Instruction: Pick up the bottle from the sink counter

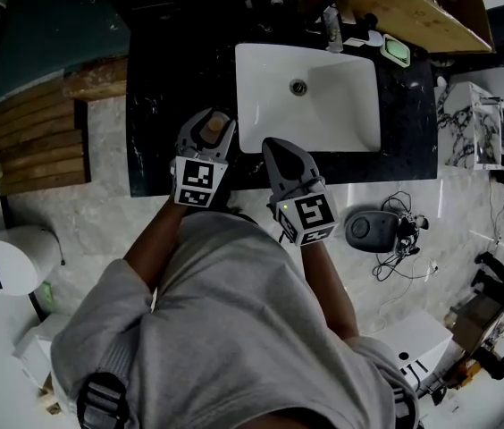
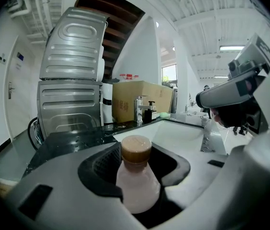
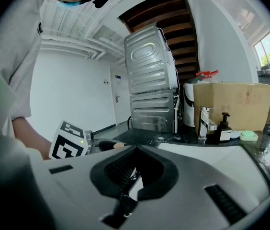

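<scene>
Gripping the bottle is the step we judge to be in hand. Starting at the left, our left gripper point(image 1: 209, 121) hangs over the dark counter point(image 1: 158, 105), just beside the left edge of the white basin point(image 1: 341, 114). Its jaws are clamped on the bottle point(image 2: 137, 178). The left gripper view shows the ribbed black pads pressing in from both sides at the shoulder, below the cap point(image 2: 136, 149).

The bottle stands upright between the jaws. No view shows its base, so we cannot tell whether it has left the counter or is only held there.

The bottle is small, with a pale, milky pink body that narrows at a sloped shoulder into a short neck. A round tan-brown cap tops it. The body looks smooth, and we see no label on the side facing the camera.

Further right, our right gripper point(image 1: 272, 146) hovers over the front rim of the basin, near the left gripper but not touching it. Its jaws are closed together with nothing between them.

If the bottle is not yet up, the next move calls for a straight lift. The clamp should stay steady so the smooth, tapering shoulder does not slide through the pads. We would hold the bottle upright and carry it clear of the basin's edge and of the idle right gripper.
</scene>
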Tool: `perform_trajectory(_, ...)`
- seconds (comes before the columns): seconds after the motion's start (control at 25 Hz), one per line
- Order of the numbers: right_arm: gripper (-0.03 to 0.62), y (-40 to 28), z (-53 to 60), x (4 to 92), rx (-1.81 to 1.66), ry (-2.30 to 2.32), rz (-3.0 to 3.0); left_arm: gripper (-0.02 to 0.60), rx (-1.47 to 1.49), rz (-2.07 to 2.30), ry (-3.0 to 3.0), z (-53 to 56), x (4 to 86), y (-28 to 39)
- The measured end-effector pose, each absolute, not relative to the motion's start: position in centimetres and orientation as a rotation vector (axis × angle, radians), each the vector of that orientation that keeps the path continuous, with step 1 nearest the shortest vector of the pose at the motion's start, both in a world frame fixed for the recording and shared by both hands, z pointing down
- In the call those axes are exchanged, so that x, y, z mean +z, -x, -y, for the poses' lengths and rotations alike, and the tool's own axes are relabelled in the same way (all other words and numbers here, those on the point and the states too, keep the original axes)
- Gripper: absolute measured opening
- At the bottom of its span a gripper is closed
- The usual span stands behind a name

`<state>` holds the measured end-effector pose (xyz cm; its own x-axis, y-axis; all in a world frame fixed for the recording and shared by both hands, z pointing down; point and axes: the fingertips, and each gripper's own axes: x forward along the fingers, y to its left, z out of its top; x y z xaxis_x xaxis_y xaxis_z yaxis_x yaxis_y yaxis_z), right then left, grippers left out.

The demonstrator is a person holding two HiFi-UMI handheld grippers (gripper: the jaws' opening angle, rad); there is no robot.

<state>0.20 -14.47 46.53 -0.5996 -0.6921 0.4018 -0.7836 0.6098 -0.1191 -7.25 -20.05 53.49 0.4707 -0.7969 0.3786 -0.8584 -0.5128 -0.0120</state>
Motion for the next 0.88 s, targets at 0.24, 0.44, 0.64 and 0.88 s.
perform_trajectory(0.24,0.009,0.2,14.7,46.8,0.408,-1.187,2.528,0.162,0.52,1.401,-2.568,20.0,53.3,7.1)
perform_trajectory(0.44,0.009,0.7,15.0,46.7,0.399,-1.187,2.538,0.129,0.533,1.349,-2.611,19.8,53.1,6.9)
perform_trajectory(0.64,0.009,1.2,15.2,46.8,0.407,-1.181,2.525,0.127,0.552,1.307,-2.632,19.8,53.2,7.0)
perform_trajectory(0.88,0.009,1.2,15.5,47.0,0.409,-1.207,2.519,0.127,0.571,1.283,-2.625,19.9,53.3,7.2)
